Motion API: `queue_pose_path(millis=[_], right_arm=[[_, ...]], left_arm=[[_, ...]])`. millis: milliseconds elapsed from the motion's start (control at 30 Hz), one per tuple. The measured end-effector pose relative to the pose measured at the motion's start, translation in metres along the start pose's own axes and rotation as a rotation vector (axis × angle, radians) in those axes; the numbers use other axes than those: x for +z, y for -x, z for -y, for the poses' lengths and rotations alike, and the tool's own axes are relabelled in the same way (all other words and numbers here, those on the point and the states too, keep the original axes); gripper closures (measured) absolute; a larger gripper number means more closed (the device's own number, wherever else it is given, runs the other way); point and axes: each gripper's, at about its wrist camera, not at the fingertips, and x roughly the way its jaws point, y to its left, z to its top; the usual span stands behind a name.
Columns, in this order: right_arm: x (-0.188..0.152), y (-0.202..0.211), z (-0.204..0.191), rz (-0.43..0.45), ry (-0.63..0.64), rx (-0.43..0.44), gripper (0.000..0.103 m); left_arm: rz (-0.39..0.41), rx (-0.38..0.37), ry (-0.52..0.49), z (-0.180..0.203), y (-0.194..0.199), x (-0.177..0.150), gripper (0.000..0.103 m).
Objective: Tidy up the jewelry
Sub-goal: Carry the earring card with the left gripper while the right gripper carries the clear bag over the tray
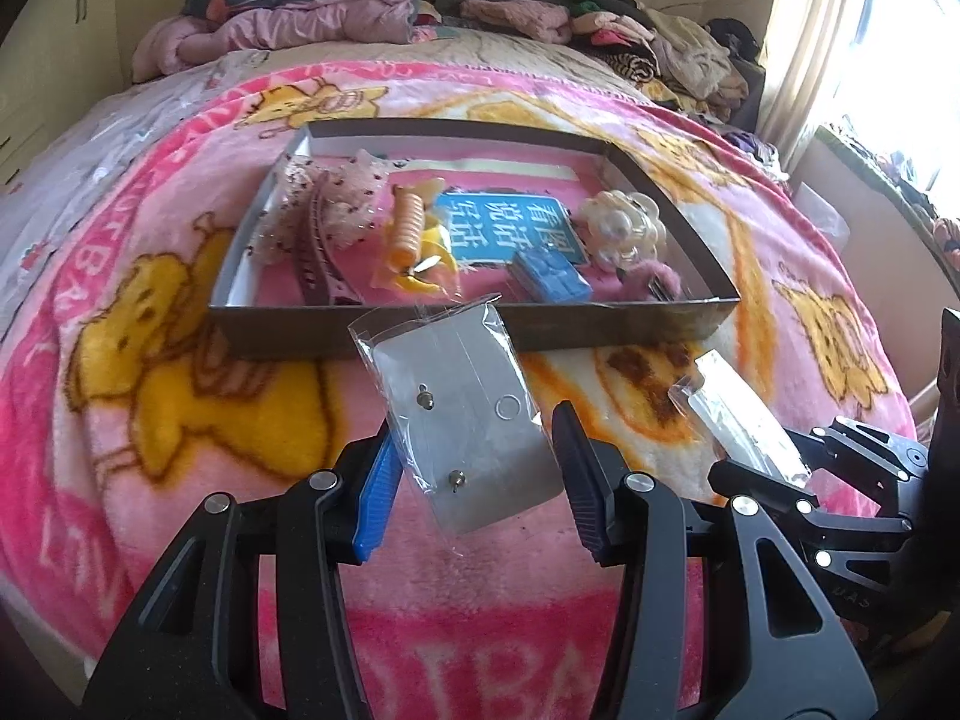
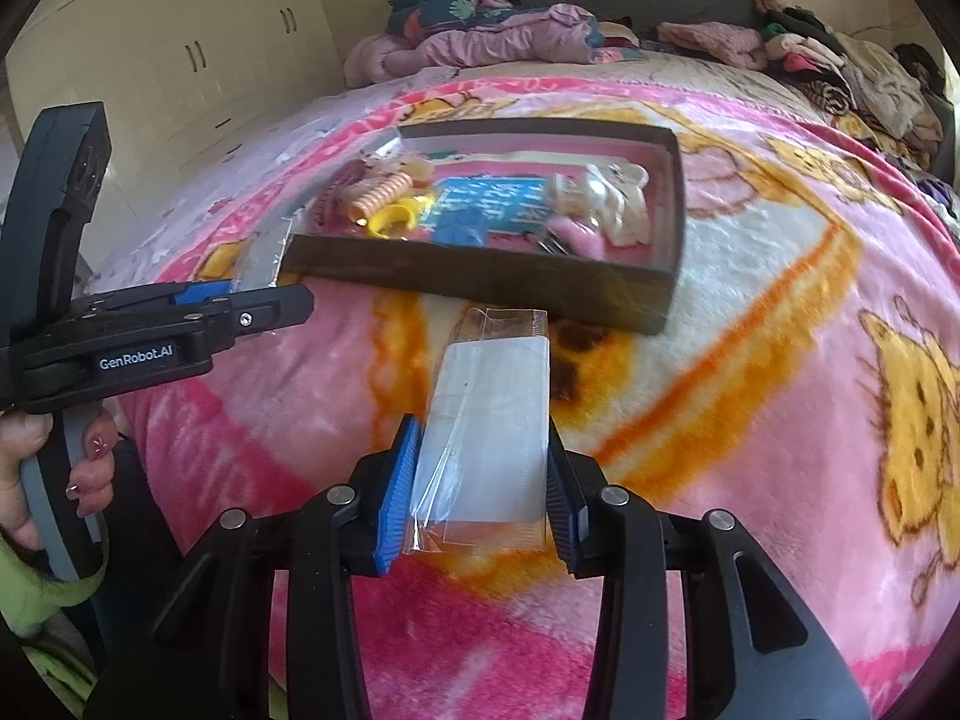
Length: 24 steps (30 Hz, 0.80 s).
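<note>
Blanket first, big pink cartoon one covering the whole bed, with a shallow brown tray sitting on it that's already got hair clips, a pearly flower piece and a blue card inside.

Both tongs are loaded. The left gripper is clamped on a clear earring packet with a grey card and two small studs on it. The right gripper is clamped on a second clear packet; can't make out what's in that one.

The bit that matters: the tray lies straight ahead of and beyond both tongs, its long side running across the view, near wall facing them. Each packet sticks out lengthwise from its jaws toward that wall, top edge already around the rim. Left one looks a touch nearer, I'd guess. Next move probably needs both carried forward over the near wall before letting go, or they'll catch the edge.
</note>
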Motion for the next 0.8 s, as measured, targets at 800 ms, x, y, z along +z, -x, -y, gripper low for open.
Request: queue_pose_path(millis=[800], right_arm=[[0.057, 0.004, -0.025, 0.068, 0.048, 0.019, 0.066]], left_arm=[[0.040, -0.002, 0.034, -0.027, 0.015, 0.035, 0.063]])
